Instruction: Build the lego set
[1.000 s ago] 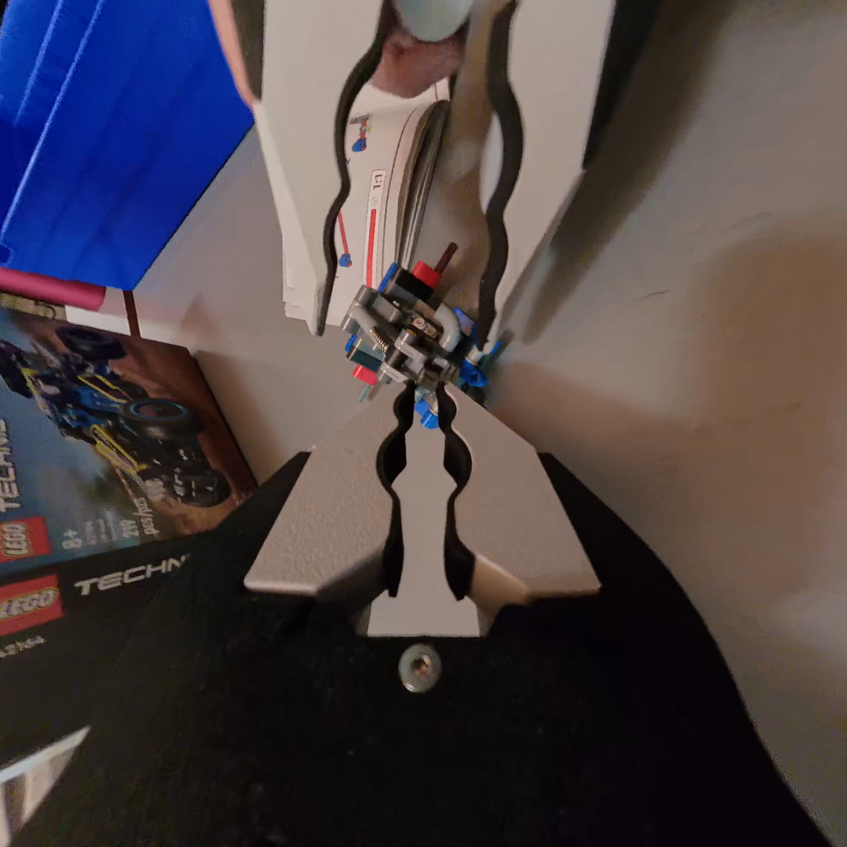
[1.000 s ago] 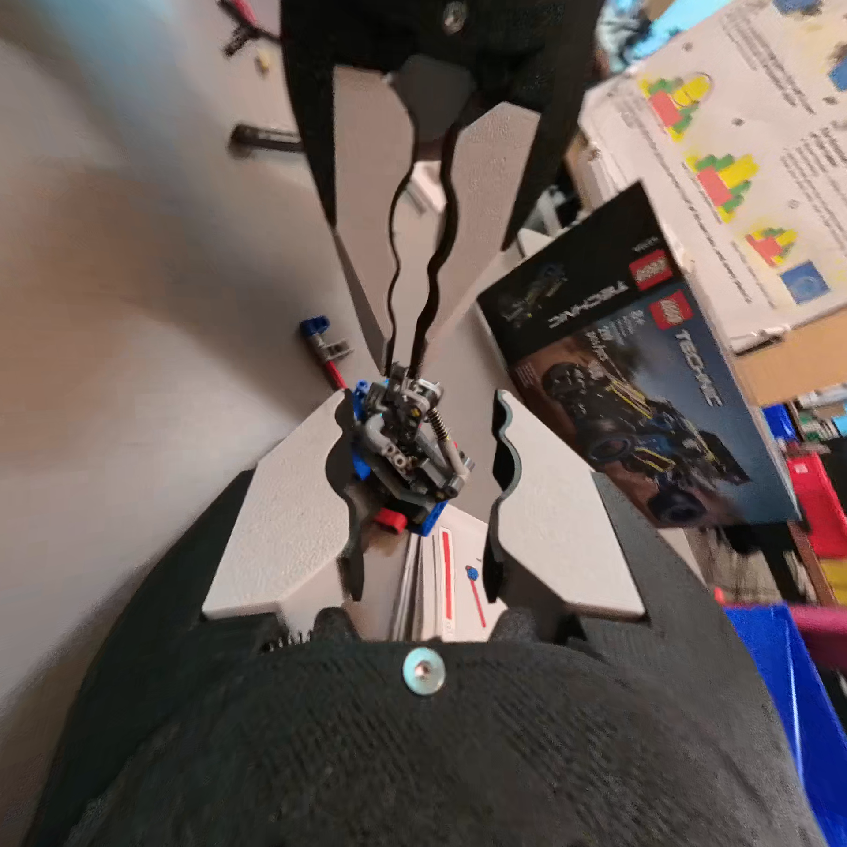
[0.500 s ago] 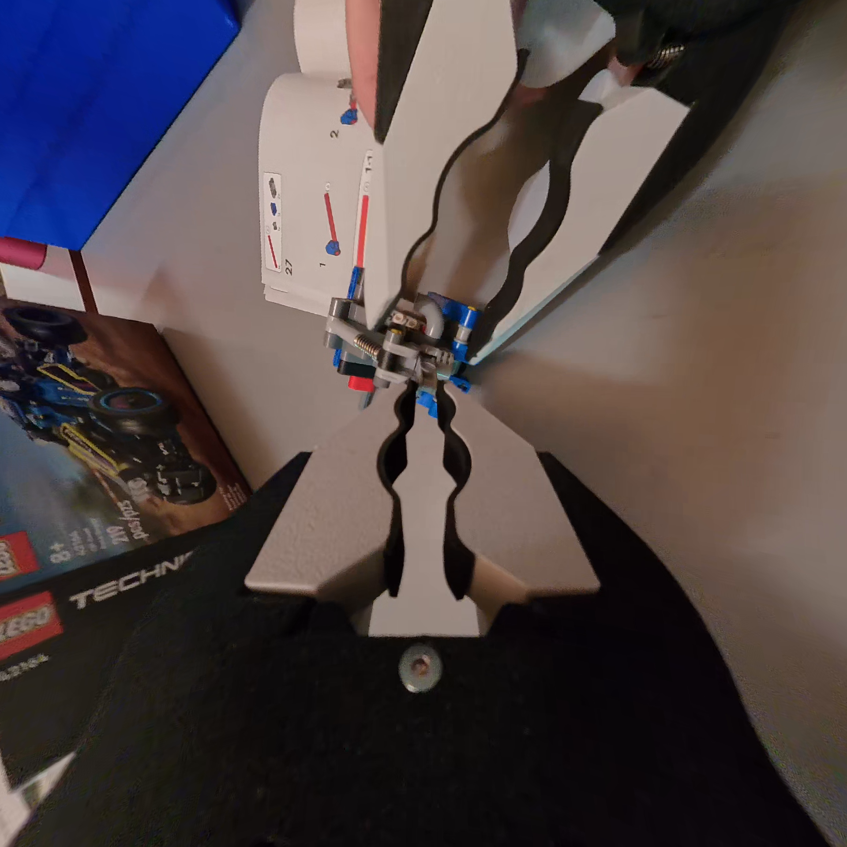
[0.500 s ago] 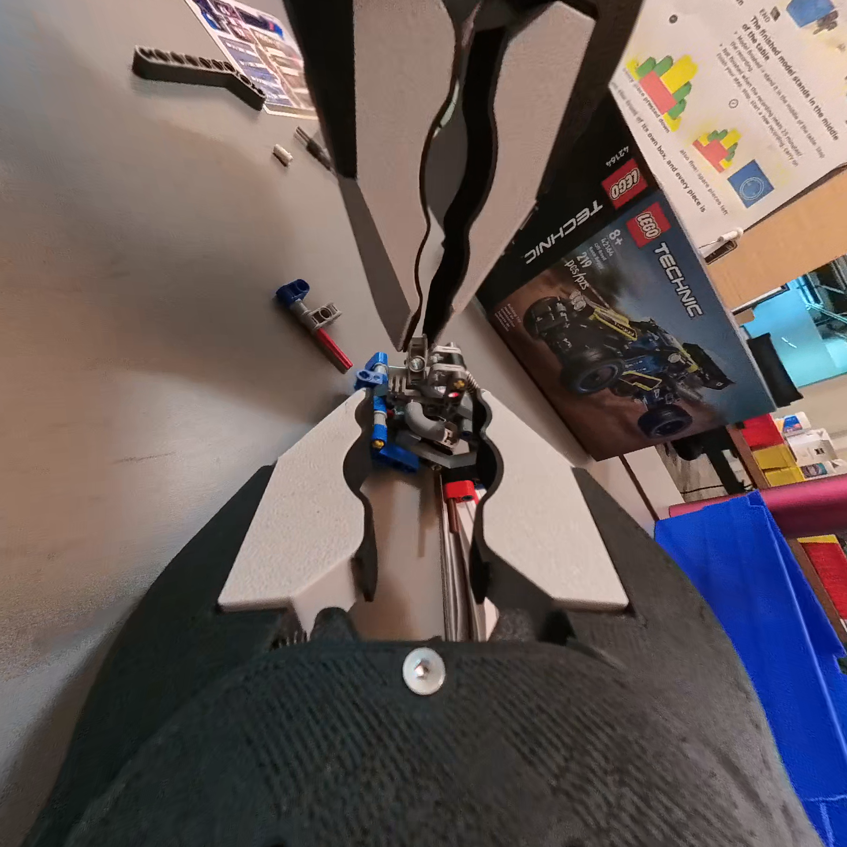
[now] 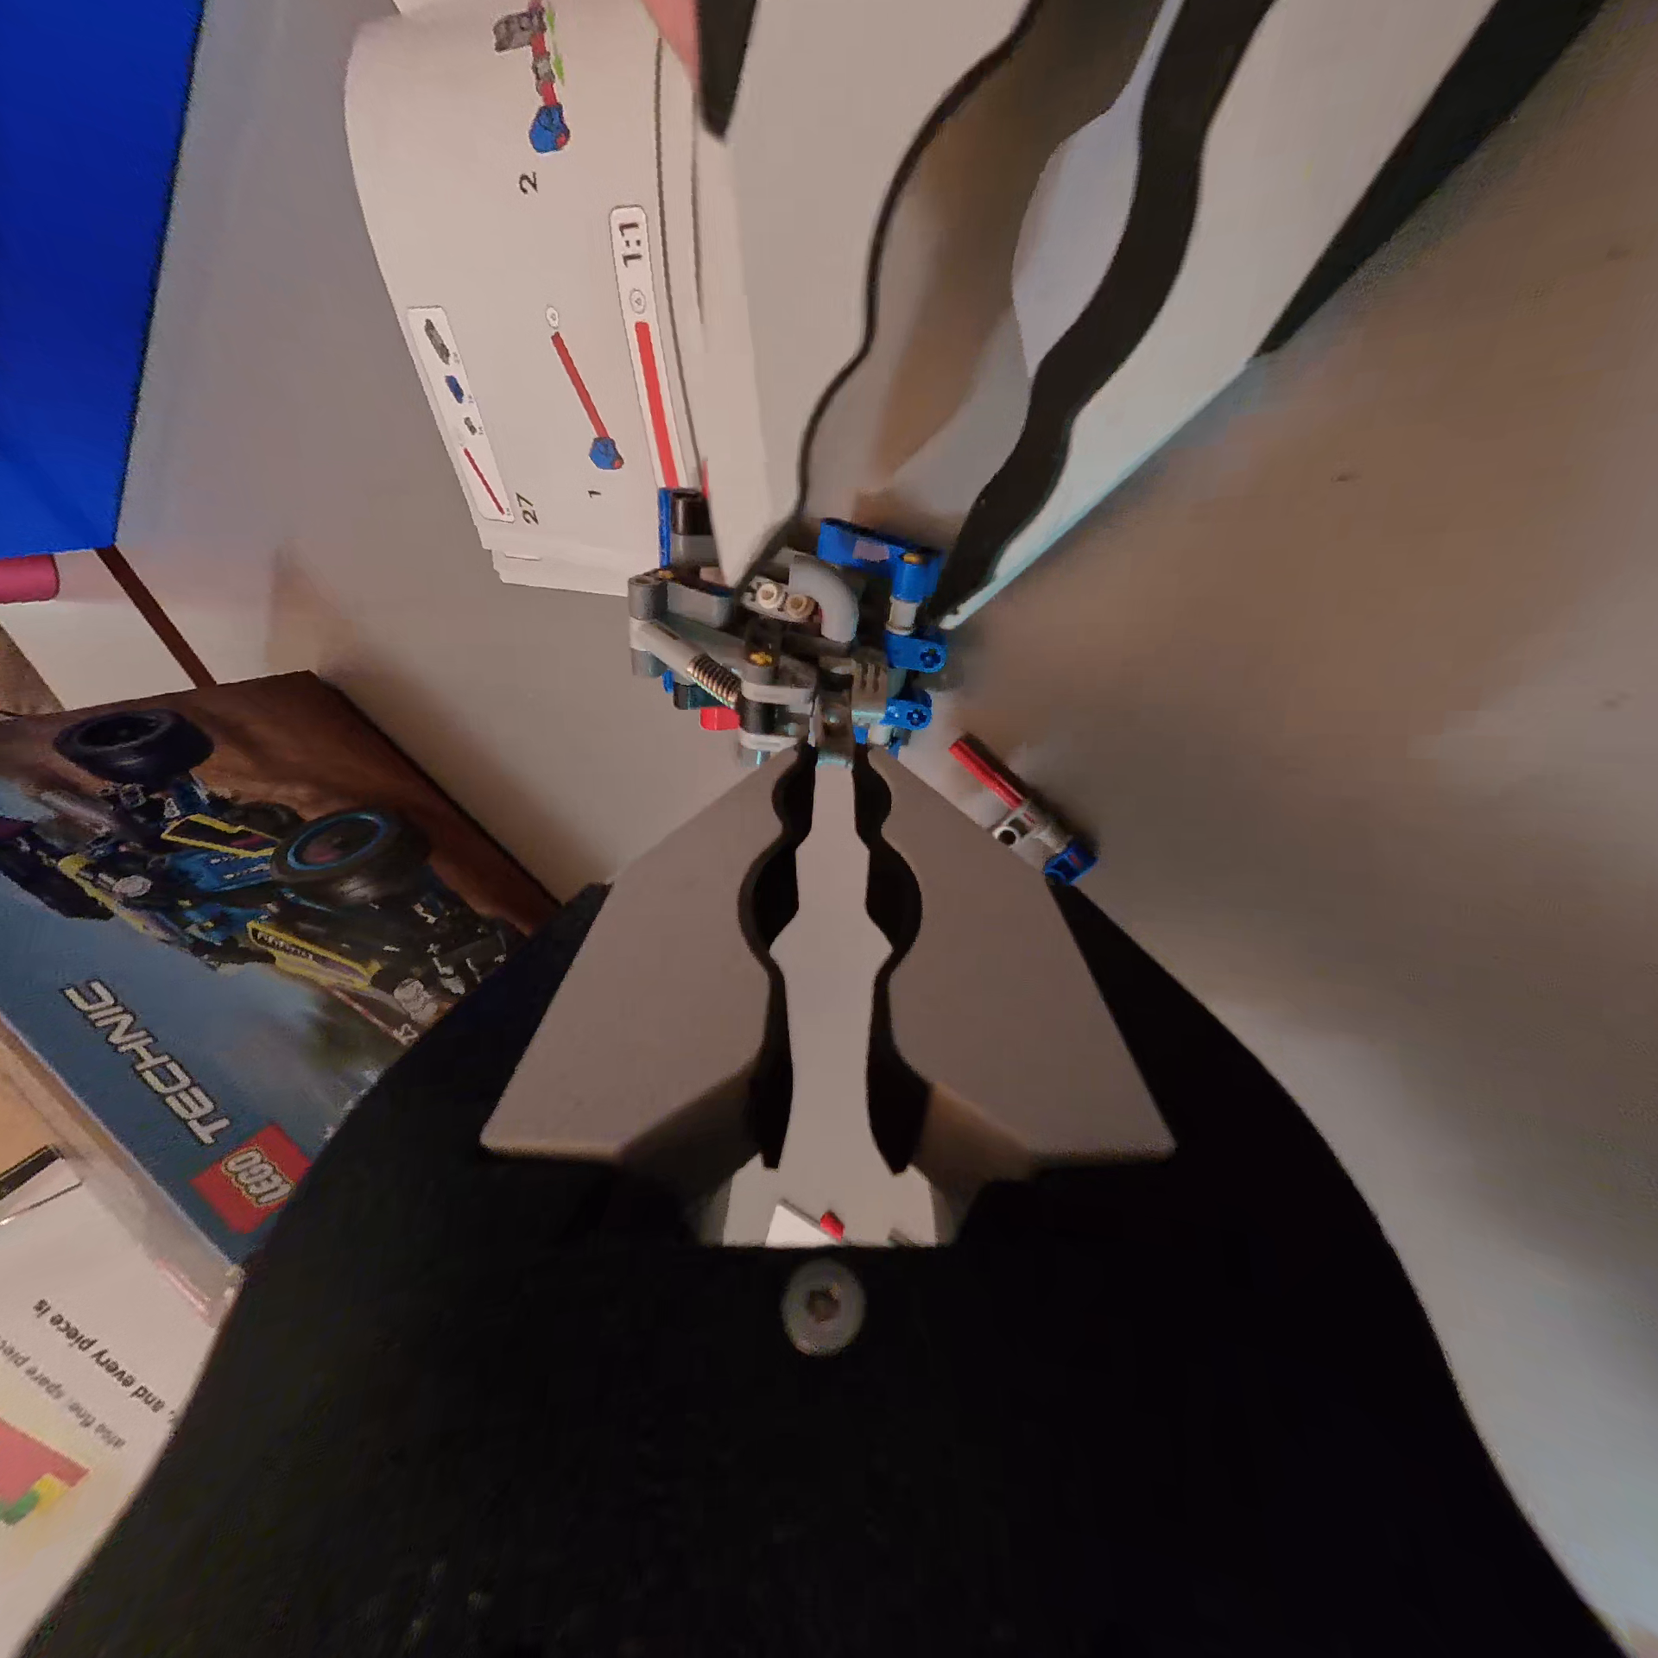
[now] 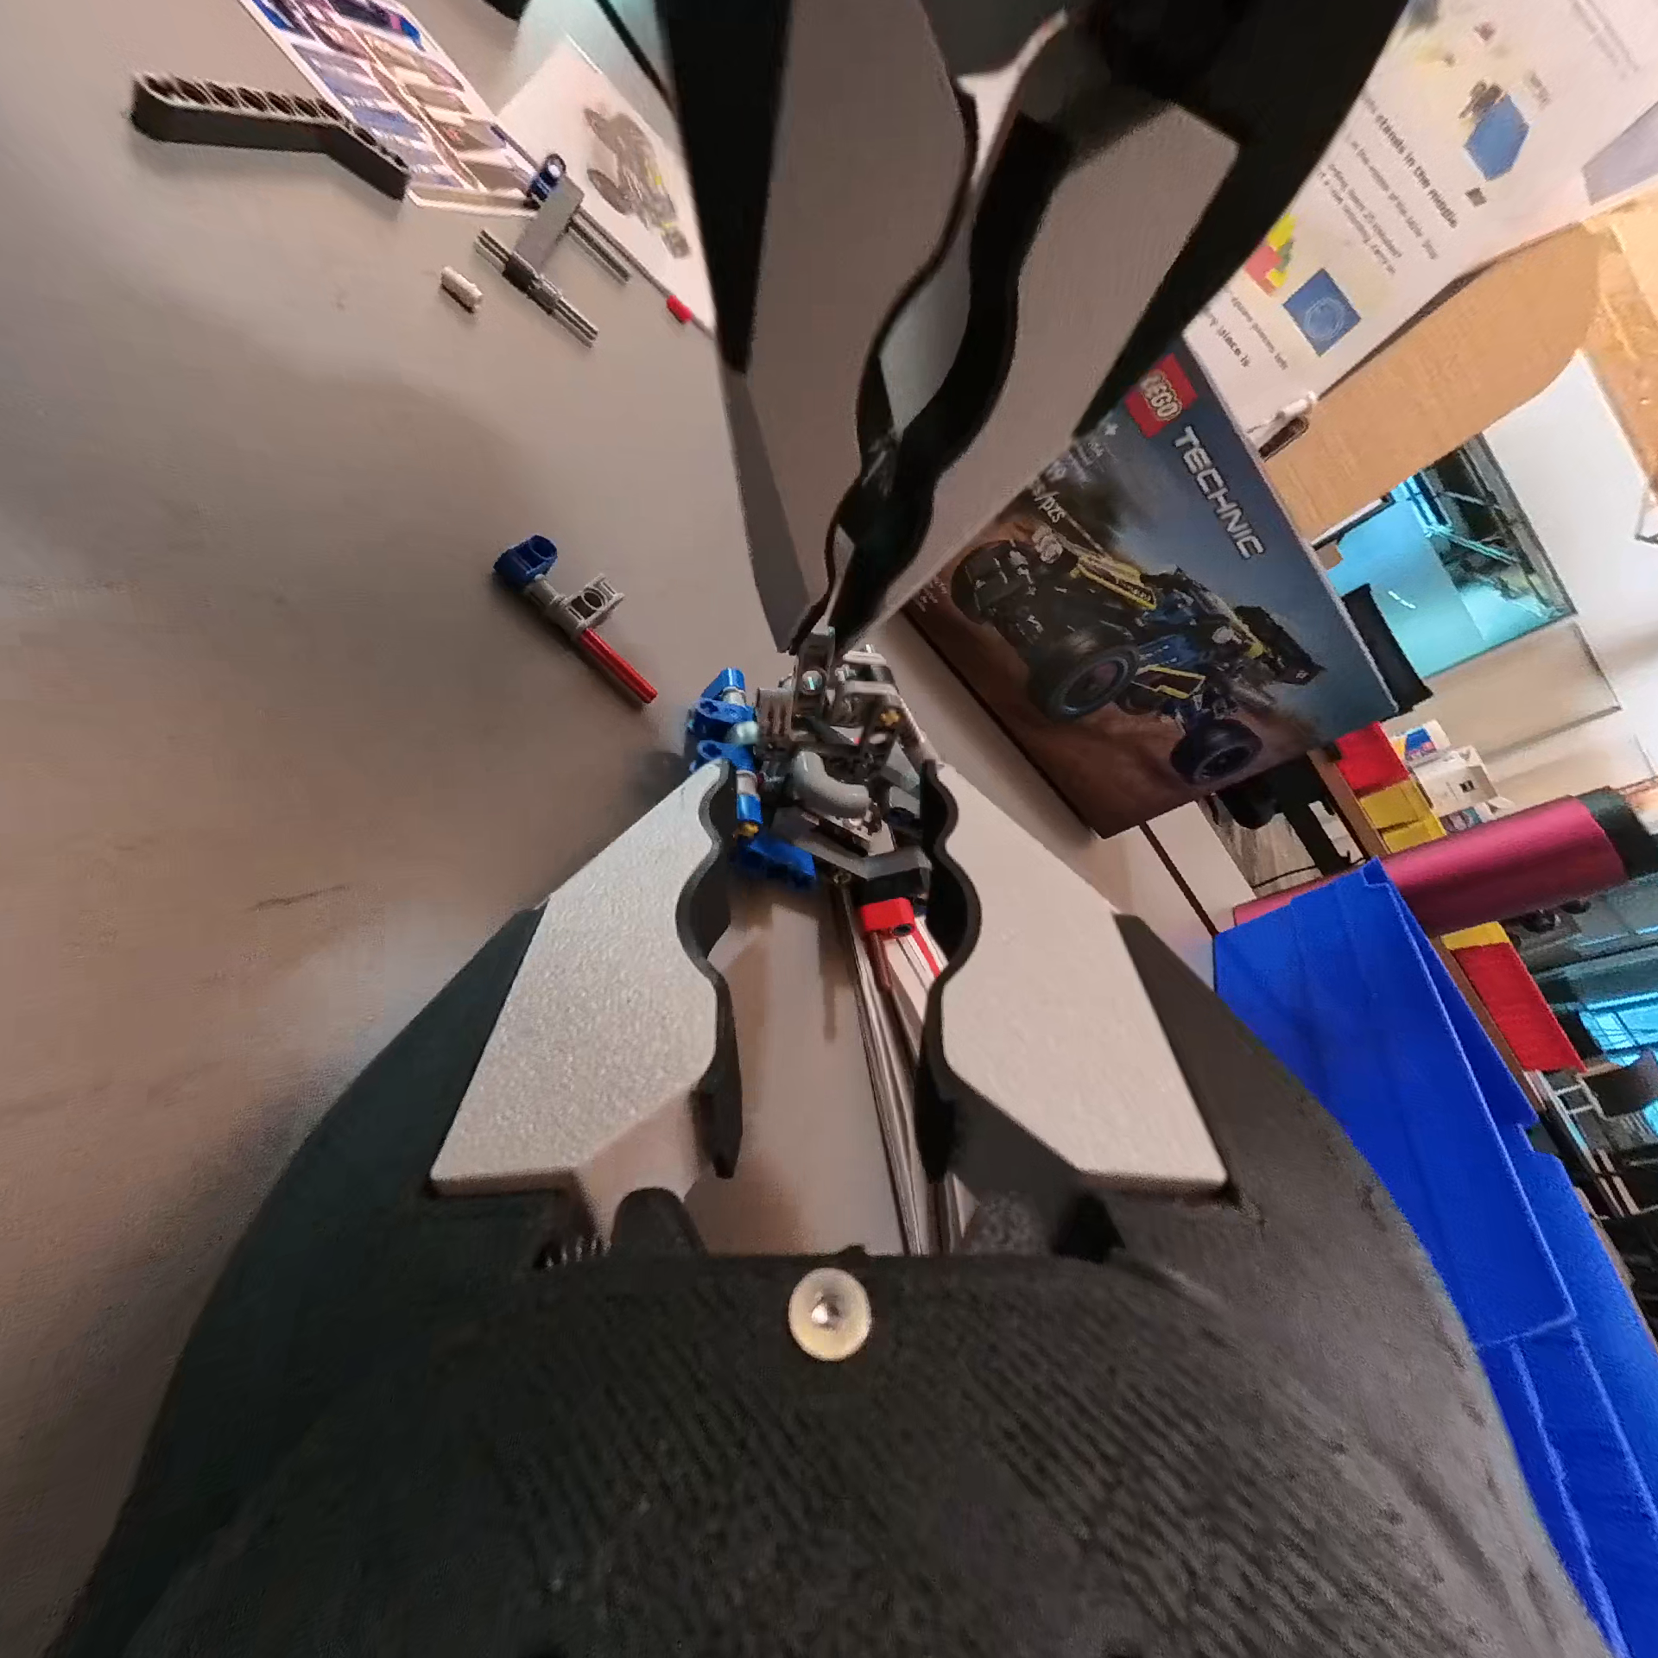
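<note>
Your left gripper [image 5: 833, 763] has its fingers clenched on a thin grey tab at the near edge of the brick assembly [image 5: 789, 646], a small grey-and-blue build with a metal spring, held just above the grey desk [image 5: 1346, 628]. From the opposite side of the assembly your right gripper [image 6: 821, 789] comes in, its fingers [image 6: 938, 807] closed around the wider body, one pad against the blue end, the other against the dark grey end with the red piece. So both grippers grasp the same assembly, tips facing each other across it. Just beside the assembly, on the desk, lies a loose red axle with a grey connector and blue end [image 6: 574, 615]. Beyond the assembly on your right gripper's side, the open instruction booklet [image 5: 538, 359] lies flat. The printed set box [image 6: 1166, 610] sits near the assembly, a blue bin [image 6: 1391, 1077] farther off behind it. Well away from the assembly, a long black beam [image 6: 269, 135] and small pins [image 6: 538, 269] rest on the desk.
</note>
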